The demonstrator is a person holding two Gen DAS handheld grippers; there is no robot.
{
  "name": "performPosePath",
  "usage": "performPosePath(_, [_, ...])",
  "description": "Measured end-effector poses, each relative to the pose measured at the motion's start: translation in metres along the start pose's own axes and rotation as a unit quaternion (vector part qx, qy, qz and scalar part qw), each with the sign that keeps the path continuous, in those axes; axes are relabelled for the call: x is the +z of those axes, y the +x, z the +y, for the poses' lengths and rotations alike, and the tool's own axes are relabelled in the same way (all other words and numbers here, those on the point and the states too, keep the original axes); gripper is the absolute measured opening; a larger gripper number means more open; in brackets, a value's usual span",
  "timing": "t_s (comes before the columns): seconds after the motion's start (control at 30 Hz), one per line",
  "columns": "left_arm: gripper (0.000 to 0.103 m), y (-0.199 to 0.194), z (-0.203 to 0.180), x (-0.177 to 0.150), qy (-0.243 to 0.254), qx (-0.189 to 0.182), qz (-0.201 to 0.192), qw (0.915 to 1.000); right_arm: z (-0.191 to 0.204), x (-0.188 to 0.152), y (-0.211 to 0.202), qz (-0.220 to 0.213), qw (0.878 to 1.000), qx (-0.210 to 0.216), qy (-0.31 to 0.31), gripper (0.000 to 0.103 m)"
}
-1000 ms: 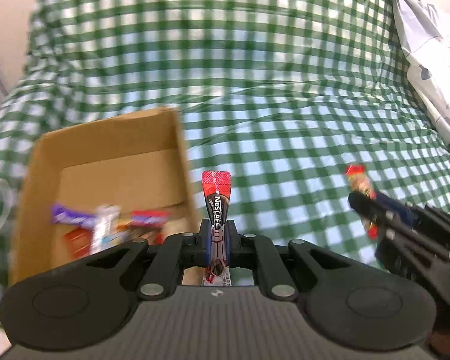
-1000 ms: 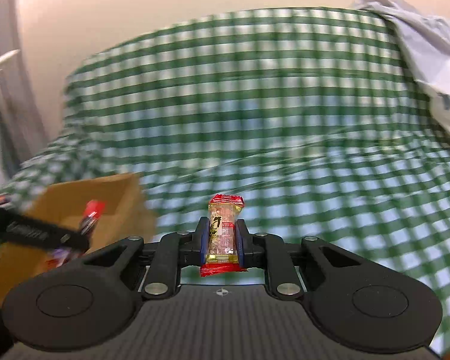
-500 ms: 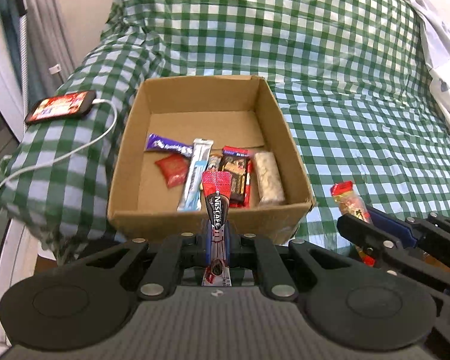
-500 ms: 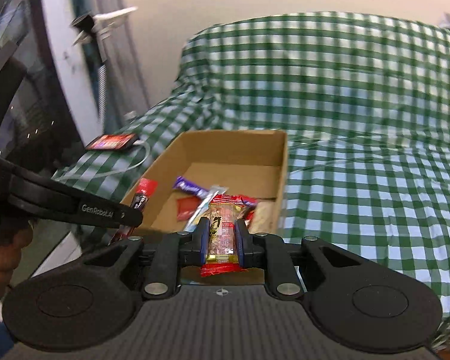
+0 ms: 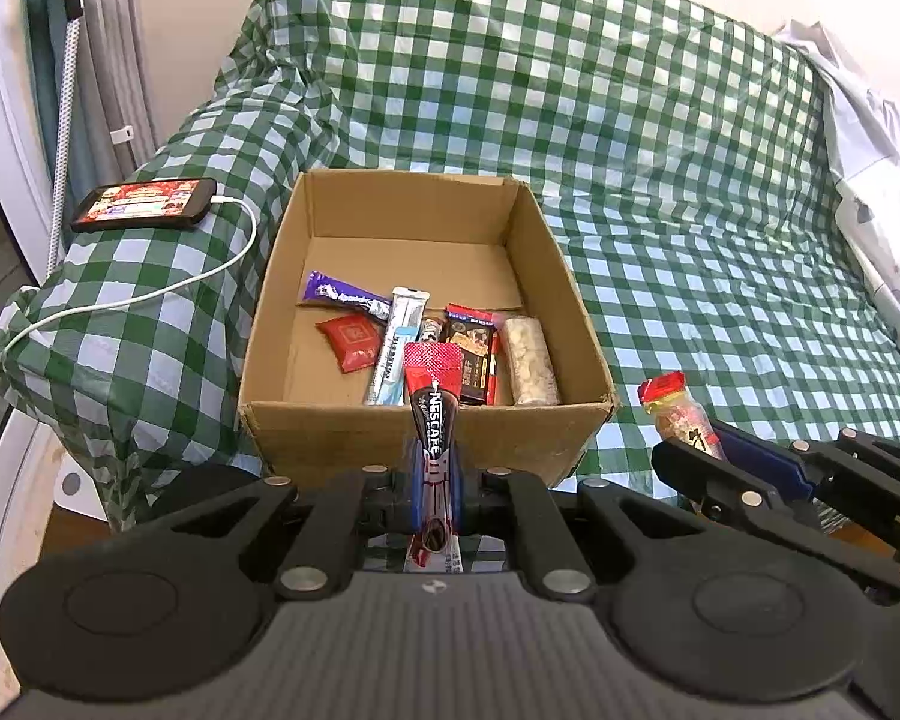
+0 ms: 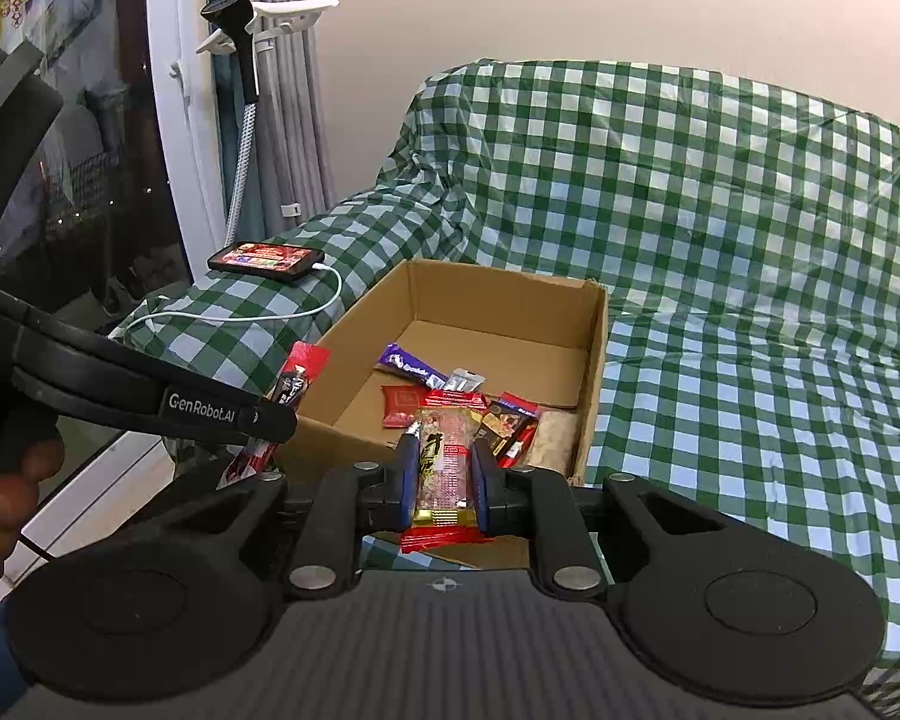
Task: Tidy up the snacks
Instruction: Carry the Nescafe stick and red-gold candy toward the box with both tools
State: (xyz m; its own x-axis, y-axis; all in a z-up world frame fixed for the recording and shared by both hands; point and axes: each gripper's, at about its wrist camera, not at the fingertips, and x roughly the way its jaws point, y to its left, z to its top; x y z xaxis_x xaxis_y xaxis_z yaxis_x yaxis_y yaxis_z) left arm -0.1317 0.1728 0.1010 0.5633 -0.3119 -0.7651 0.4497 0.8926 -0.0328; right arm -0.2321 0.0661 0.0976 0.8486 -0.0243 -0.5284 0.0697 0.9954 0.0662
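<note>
Through my left wrist camera, my left gripper is clamped on a Nescafé stick, which stands upright between my blue pads with its red top rising in front of the cardboard box. The box sits open on the green checked cloth, and inside it lie a purple bar, a red packet, a pale blue stick, a dark chocolate bar and a pale cereal bar, bunched toward the near wall. A phone rests on the covered armrest to the left with a white cable plugged in. At the right edge my right gripper shows side-on. Through my right wrist camera, my right gripper is closed tight on a peanut bar, held upright just before the box's near wall. My left gripper enters from the left, and a thumb shows at the edge.
</note>
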Motion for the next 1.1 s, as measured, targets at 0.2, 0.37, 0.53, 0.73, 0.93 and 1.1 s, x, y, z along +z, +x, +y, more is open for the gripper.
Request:
performPosePath(0.2, [0.009, -0.0008, 0.0019, -0.0011, -0.006, -0.001, -0.001, 1.0000, 0.0034, -0.0004, -0.0012, 0.001, 1.000, 0.001, -0.012, 0.019])
performPosePath(0.37, [0.009, 0.0006, 0.0021, -0.0009, -0.007, -0.001, 0.000, 1.0000, 0.0021, -0.0001, 0.0006, 0.002, 1.000, 0.002, -0.013, 0.019])
performPosePath(0.53, [0.009, 0.0008, 0.0020, -0.0008, -0.007, -0.001, 0.000, 1.0000, 0.0024, 0.0003, 0.0018, 0.003, 1.000, 0.003, -0.012, 0.019])
performPosePath(0.73, [0.009, 0.0039, 0.0033, -0.0037, -0.007, 0.000, 0.004, 1.0000, 0.0009, -0.0022, 0.0057, 0.004, 1.000, 0.004, -0.011, 0.019])
performPosePath(0.93, [0.009, 0.0057, 0.0042, -0.0049, -0.006, 0.000, 0.006, 1.0000, 0.0007, -0.0027, 0.0066, 0.005, 1.000, 0.005, -0.011, 0.019])
performPosePath(1.1, [0.009, 0.0065, 0.0045, -0.0054, -0.005, 0.000, 0.007, 1.0000, 0.0011, -0.0027, 0.0065, 0.005, 1.000, 0.005, -0.011, 0.019])
